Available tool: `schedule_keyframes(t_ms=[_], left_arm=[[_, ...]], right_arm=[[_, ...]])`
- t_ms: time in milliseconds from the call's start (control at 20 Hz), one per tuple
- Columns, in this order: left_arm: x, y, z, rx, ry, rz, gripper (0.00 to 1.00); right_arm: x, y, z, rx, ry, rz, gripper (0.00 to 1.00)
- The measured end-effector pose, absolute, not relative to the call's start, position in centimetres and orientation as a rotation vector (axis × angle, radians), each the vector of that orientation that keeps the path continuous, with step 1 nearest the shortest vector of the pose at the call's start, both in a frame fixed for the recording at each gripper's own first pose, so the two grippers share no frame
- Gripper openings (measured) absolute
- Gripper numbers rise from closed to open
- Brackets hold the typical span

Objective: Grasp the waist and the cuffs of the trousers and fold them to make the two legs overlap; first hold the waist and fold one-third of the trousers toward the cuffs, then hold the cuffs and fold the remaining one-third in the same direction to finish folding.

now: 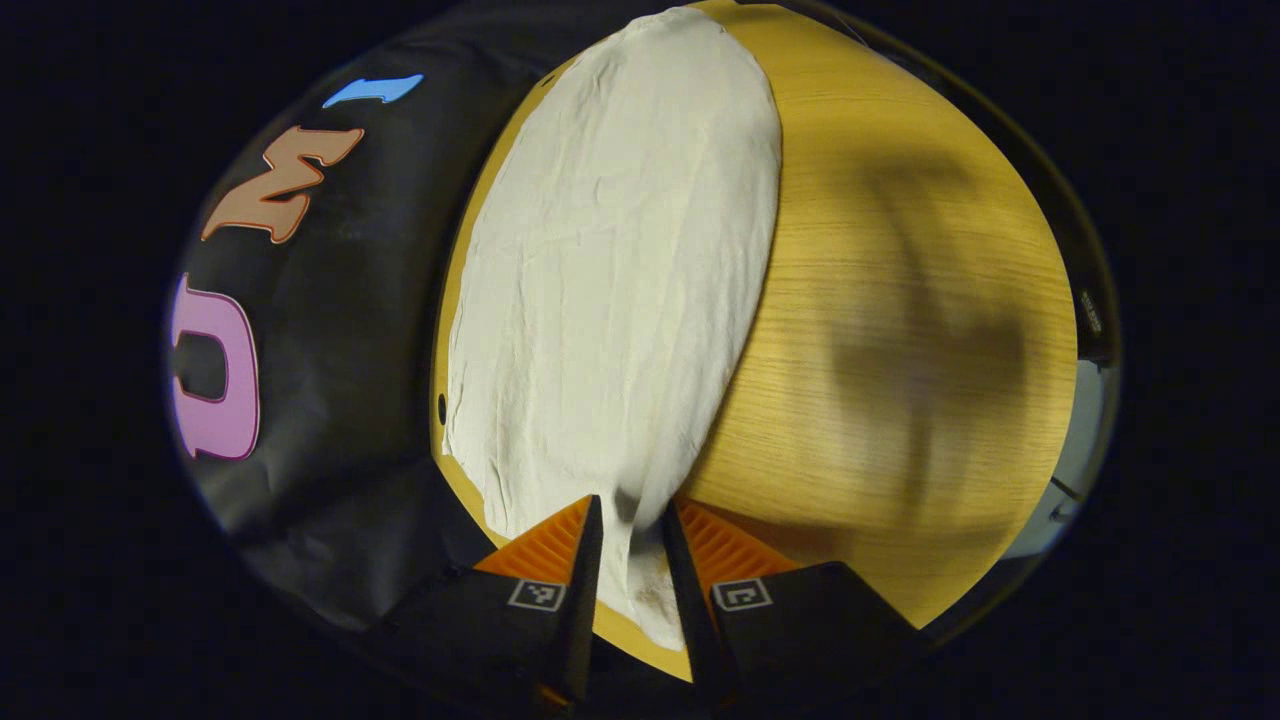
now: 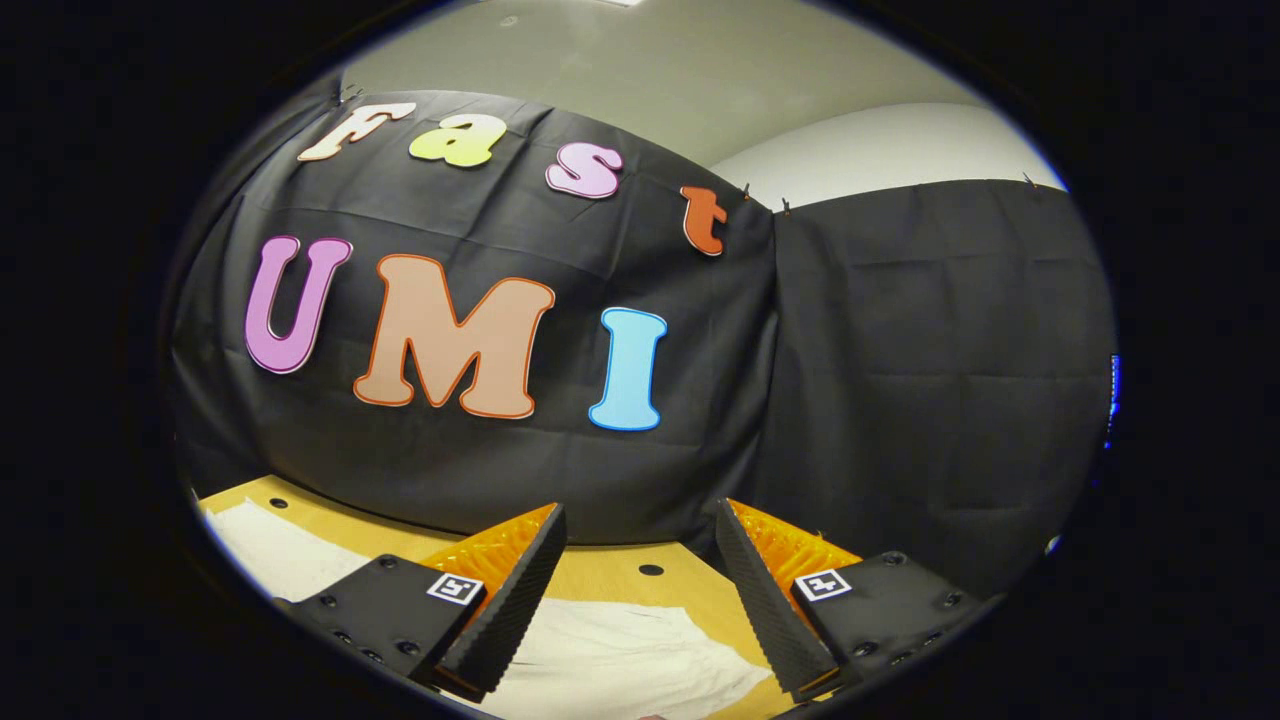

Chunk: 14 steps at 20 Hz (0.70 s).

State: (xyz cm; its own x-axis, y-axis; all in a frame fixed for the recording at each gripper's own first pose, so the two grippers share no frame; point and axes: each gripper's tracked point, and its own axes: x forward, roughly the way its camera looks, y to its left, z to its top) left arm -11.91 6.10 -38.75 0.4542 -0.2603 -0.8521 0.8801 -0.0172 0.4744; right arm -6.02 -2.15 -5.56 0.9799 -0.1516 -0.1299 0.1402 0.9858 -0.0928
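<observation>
my left gripper pinches the trousers edge between narrowed jaws; my right gripper gapes wide above cloth, holding nothing.

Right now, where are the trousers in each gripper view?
Left gripper view: trousers run from top centre down to the left tongs, pinched between them.
Right gripper view: trousers lie bottom centre, under the open right tongs, plus a patch at lower left.
Shared landmark: the wooden table.
</observation>
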Motion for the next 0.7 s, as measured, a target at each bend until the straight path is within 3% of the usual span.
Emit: schedule_keyframes(t_ms=[200, 400, 700], left_arm=[[-12.7, 6.1, -39.1, 1.261, 0.648, -1.004, 0.06], [-12.8, 6.1, -39.1, 1.271, 0.624, -1.011, 0.00], [-12.8, 6.1, -39.1, 1.244, 0.629, -1.019, 0.00]], right_arm=[[-6.5, -2.7, -6.5, -0.118, 0.167, -0.140, 0.97], [-7.1, -3.2, -8.5, -0.229, 0.213, -0.091, 0.97], [-9.6, -6.2, -12.6, -0.443, 0.308, -0.019, 0.97]])
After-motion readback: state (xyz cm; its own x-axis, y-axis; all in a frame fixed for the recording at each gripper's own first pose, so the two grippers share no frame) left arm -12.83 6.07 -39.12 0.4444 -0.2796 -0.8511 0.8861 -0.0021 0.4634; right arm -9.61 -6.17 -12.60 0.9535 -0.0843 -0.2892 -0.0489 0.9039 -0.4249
